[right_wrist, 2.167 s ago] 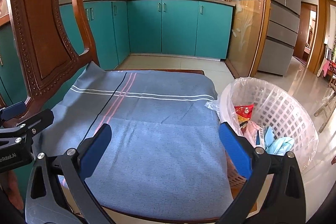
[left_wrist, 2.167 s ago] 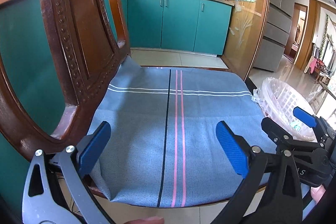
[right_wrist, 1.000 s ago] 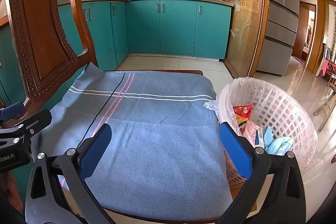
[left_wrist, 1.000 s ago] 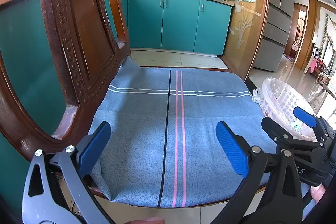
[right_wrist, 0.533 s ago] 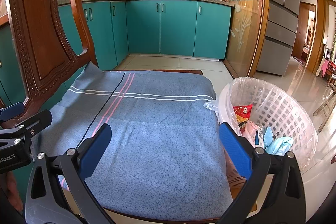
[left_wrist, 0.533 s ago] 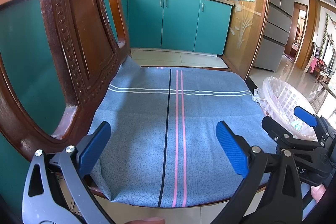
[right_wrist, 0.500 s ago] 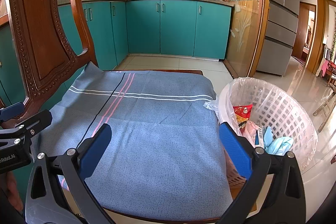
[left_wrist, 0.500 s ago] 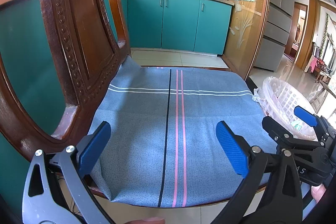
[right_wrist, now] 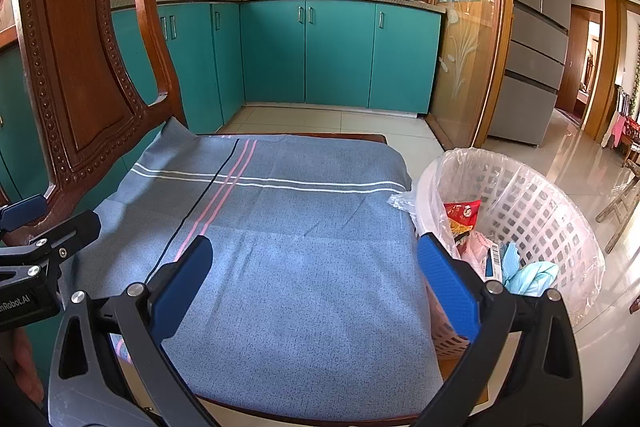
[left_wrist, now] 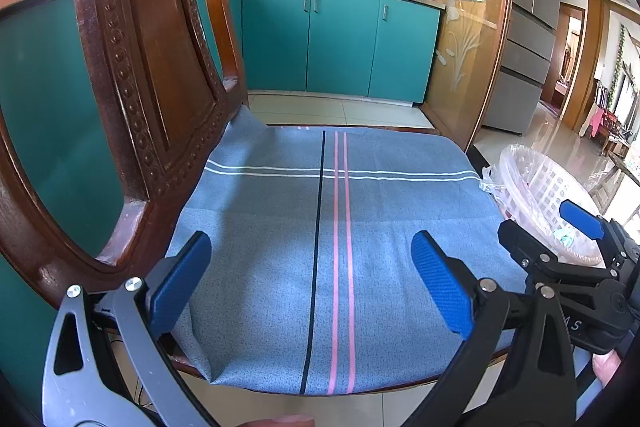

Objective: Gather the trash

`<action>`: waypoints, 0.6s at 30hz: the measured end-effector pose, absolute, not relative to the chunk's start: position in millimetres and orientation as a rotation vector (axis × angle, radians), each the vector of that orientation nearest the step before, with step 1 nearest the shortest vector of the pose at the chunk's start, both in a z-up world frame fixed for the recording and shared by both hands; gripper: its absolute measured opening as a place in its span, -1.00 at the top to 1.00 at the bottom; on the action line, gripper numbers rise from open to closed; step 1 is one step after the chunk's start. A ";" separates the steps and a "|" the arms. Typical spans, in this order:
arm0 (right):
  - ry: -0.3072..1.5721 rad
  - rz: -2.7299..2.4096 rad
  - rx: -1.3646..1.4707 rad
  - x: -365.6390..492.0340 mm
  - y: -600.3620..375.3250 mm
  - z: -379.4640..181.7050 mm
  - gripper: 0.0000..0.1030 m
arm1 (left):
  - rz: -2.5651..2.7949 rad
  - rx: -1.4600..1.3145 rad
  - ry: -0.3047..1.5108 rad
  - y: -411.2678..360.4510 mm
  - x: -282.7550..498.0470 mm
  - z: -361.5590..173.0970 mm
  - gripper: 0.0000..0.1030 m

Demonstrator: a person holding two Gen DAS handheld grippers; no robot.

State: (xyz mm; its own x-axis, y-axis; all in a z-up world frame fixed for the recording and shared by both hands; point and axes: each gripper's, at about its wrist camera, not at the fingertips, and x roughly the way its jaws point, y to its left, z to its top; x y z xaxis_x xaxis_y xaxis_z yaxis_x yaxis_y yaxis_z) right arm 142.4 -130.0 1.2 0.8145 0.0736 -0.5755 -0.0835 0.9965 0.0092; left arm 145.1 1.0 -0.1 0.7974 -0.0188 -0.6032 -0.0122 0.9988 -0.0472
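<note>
Trash (right_wrist: 496,251) is lying inside the basket (right_wrist: 560,211) just right of the cloth-covered chair (right_wrist: 280,227), nearest the right tool (right_wrist: 316,279); both tools, left (left_wrist: 312,279) included, are hanging released.

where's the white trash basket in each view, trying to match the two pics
Left wrist: the trash basket sits at the right edge, beyond the cloth, partly behind the right gripper.
Right wrist: the basket fills the lower right, trash visible inside.
Shared landmark: the striped blue cloth on the chair seat.
</note>
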 end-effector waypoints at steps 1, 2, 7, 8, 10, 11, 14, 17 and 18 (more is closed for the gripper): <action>0.614 0.085 -0.015 142.3 -129.4 1.0 -0.93 | -0.004 -0.050 0.649 0.9 145.3 0.0 -0.93; 0.614 0.084 -0.014 142.3 -130.2 1.0 -0.93 | -0.005 -0.050 0.649 1.2 145.4 0.1 -0.94; 0.614 0.085 -0.017 142.5 -130.0 0.9 -0.93 | -0.004 -0.051 0.648 1.3 145.3 0.0 -0.94; 0.615 0.086 -0.016 142.5 -130.1 0.9 -0.93 | -0.004 -0.051 0.647 1.3 145.5 0.2 -0.94; 0.614 0.085 -0.017 142.3 -129.1 1.1 -0.93 | -0.005 -0.051 0.647 0.9 145.3 0.6 -0.94; 0.613 0.085 -0.016 142.3 -129.3 1.1 -0.93 | -0.006 -0.050 0.645 0.5 145.0 0.5 -0.94; 0.614 0.085 -0.016 142.4 -129.2 1.0 -0.93 | -0.007 -0.050 0.649 -0.1 145.1 0.4 -0.93; 0.613 0.085 -0.018 141.9 -129.3 1.2 -0.93 | -0.009 -0.047 0.653 -0.7 145.6 0.5 -0.94; 0.614 0.085 -0.017 142.1 -128.6 1.1 -0.93 | -0.010 -0.050 0.653 -0.8 145.6 0.5 -0.94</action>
State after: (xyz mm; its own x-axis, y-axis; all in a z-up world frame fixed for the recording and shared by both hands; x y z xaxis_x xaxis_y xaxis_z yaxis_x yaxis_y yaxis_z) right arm 142.1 -128.6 1.1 0.8139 0.0749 -0.5761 -0.0848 0.9964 0.0098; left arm 145.6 -0.8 0.5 0.7943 -0.0251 -0.6070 -0.0061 0.9988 -0.0493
